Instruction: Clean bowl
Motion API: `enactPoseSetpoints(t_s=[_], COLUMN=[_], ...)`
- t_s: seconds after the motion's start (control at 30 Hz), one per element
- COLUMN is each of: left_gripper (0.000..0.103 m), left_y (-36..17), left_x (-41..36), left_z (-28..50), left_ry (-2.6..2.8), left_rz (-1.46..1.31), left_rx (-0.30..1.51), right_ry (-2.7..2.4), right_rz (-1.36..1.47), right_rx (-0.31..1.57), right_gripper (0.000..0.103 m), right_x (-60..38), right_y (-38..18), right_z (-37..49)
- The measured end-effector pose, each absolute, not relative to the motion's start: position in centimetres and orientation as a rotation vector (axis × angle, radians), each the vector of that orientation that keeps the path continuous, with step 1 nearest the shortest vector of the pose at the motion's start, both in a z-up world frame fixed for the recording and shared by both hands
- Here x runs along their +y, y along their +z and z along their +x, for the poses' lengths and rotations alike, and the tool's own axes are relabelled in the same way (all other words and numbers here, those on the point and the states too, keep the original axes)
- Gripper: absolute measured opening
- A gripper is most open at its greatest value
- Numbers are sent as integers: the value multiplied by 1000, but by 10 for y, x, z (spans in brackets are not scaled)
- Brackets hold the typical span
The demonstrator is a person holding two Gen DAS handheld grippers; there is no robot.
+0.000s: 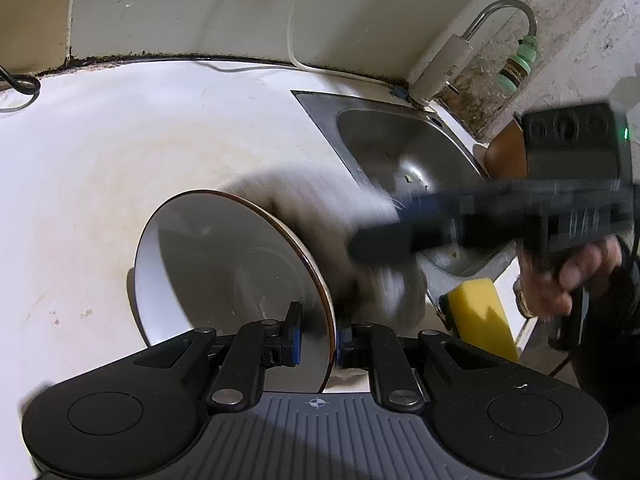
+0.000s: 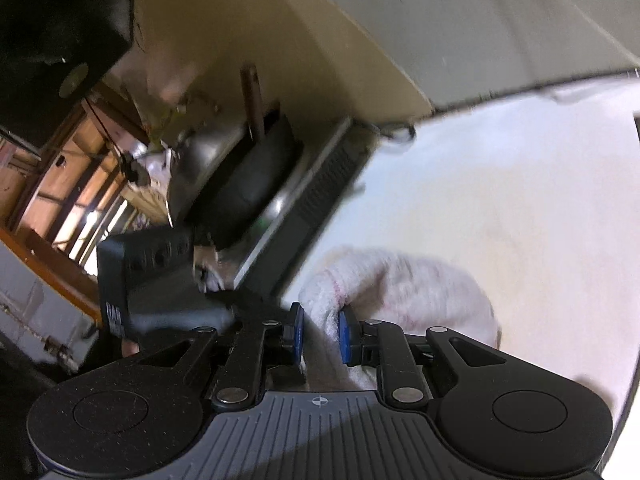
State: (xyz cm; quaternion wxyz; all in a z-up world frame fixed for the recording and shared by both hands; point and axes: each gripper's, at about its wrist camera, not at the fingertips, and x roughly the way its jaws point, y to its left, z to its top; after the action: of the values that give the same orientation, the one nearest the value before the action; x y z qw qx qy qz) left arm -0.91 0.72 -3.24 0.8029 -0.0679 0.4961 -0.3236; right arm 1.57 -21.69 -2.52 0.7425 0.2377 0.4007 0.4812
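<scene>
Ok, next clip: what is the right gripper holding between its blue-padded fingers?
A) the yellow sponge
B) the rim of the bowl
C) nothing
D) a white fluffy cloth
D: in the right wrist view the right gripper has its fingers closed on a white fluffy cloth; the brown-rimmed white bowl is pinched at its rim by the left gripper, and the yellow sponge lies untouched by the steel sink.

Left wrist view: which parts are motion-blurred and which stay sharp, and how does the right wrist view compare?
Left wrist view: the right gripper and the white cloth it holds are smeared, while the bowl and the left gripper are crisp; both views bend straight edges. Right wrist view: the background is smeared throughout, the cloth soft, only its own fingers sharp.
</scene>
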Motion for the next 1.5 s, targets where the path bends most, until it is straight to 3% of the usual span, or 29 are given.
enactPoseSetpoints(t_s=[0.33,0.67,0.73,0.77,0.83,1.1,1.5], left_gripper=[17,17,17,17,17,16,16], left_y=[-31,-29,-28,-27,-27,-25,-7], left_x=[0,-15,-20,-22,-27,-44,-42], left_z=[-12,-19,-21,-22,-24,-29,-38], left_ry=[-704,-702,-701,-699,-701,-703,-683], left_rz=[-88,20,50,64,89,173,176], left_rx=[1051,1039,1036,1035,1035,1034,961], right_ry=[882,598,581,577,567,583,382], right_rz=[374,306,318,325,320,428,349], right_rx=[855,693,704,707,721,734,953], right_gripper=[18,19,39,56,72,74,74], right_x=[-190,-182,-181,-180,-178,-209,-221], right_y=[-23,-14,-16,-17,-16,-2,-25], right_z=[48,82,82,81,79,58,76])
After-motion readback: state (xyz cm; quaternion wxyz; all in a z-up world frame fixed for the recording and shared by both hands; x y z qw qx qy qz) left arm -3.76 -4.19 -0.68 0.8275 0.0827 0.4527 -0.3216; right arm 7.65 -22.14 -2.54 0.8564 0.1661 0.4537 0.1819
